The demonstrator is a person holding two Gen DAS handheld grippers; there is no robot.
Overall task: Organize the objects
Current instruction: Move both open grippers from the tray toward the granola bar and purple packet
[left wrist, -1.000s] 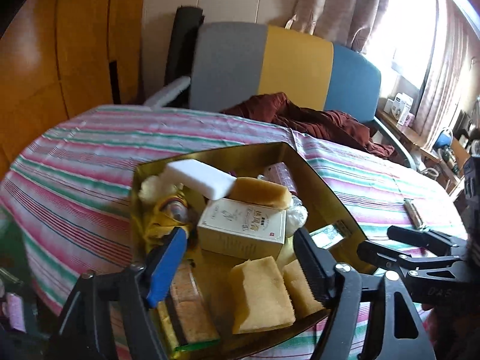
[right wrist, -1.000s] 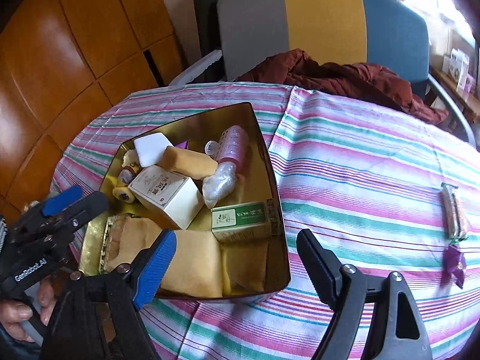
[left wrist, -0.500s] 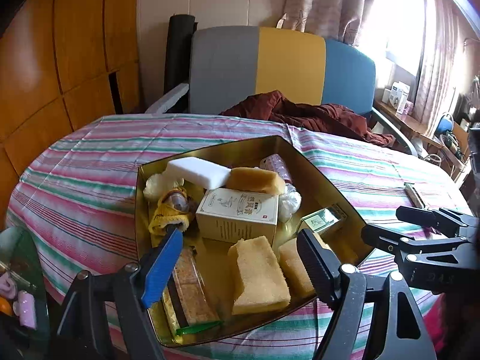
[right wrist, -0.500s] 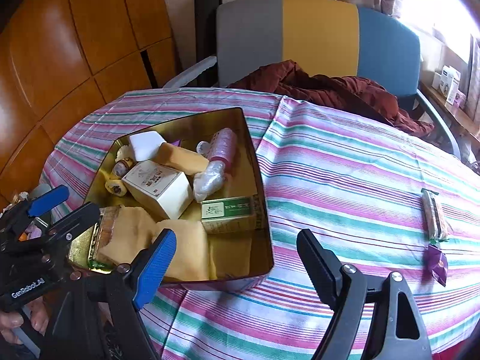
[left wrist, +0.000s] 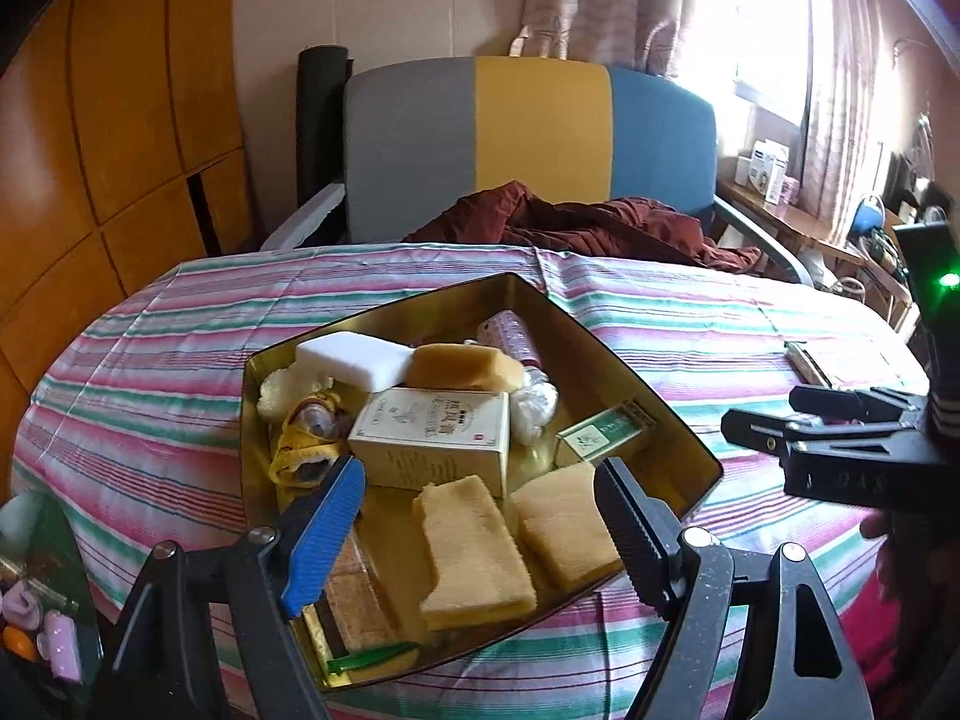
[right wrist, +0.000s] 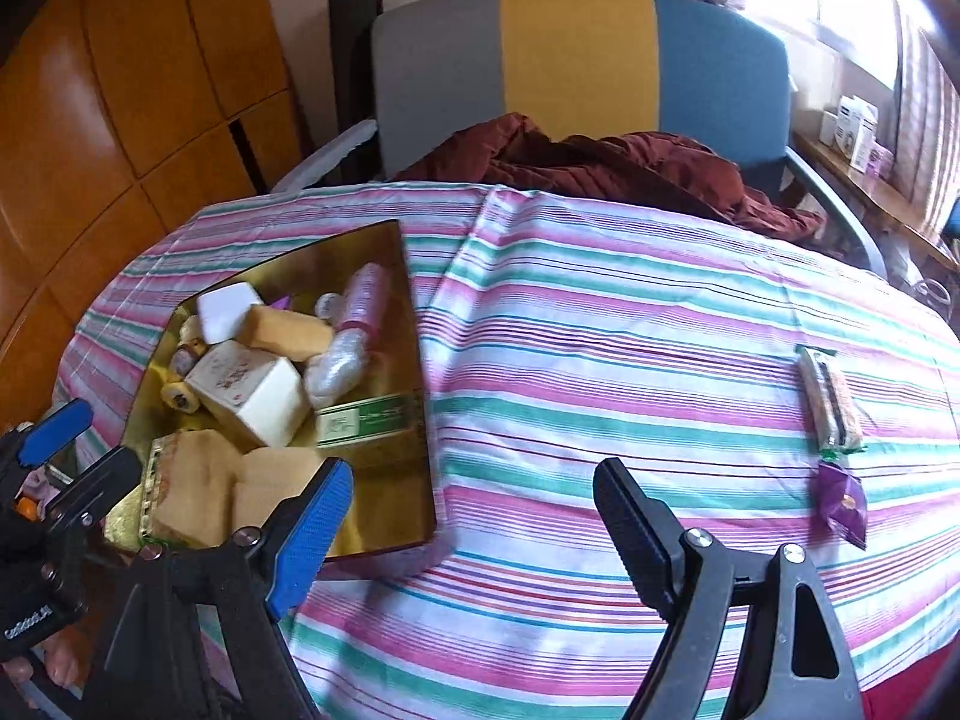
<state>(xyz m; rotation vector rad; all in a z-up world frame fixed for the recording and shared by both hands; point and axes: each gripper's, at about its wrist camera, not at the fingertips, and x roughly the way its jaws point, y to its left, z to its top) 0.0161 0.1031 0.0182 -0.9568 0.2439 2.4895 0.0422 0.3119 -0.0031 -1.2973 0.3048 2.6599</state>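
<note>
The left hand-held gripper (left wrist: 480, 498) hangs with jaws spread wide and nothing gripped, over the near end of a gold tin (left wrist: 654, 402) on a round table (left wrist: 180, 324) under a striped cloth. Between its fingers lie two tan sponges (left wrist: 474, 552), side by side on the tin floor. At 12 o'clock from them sits a cream box (left wrist: 432, 438); beyond it a white block (left wrist: 354, 357) and a brown sponge (left wrist: 465, 367) lean together, with a pink bottle (left wrist: 516, 339) behind. A green box (left wrist: 600, 435) rests against the tin's wall at 2 o'clock, a yellow bundle (left wrist: 300, 444) at 10 o'clock, a wrapped bar (left wrist: 360, 600) at 8 o'clock.

The right hand-held gripper (right wrist: 474, 516) is likewise wide open and empty, poised above bare cloth just beside the tin's near corner. Well apart at 3 o'clock lie a snack bar (right wrist: 831, 402) and, just beside it, a purple packet (right wrist: 843, 501).

Beyond the table stands a chair (right wrist: 576, 54) in grey, yellow and blue, a maroon garment (right wrist: 606, 171) heaped on its seat. Wood panels (right wrist: 120, 90) line the wall at 10 o'clock.
</note>
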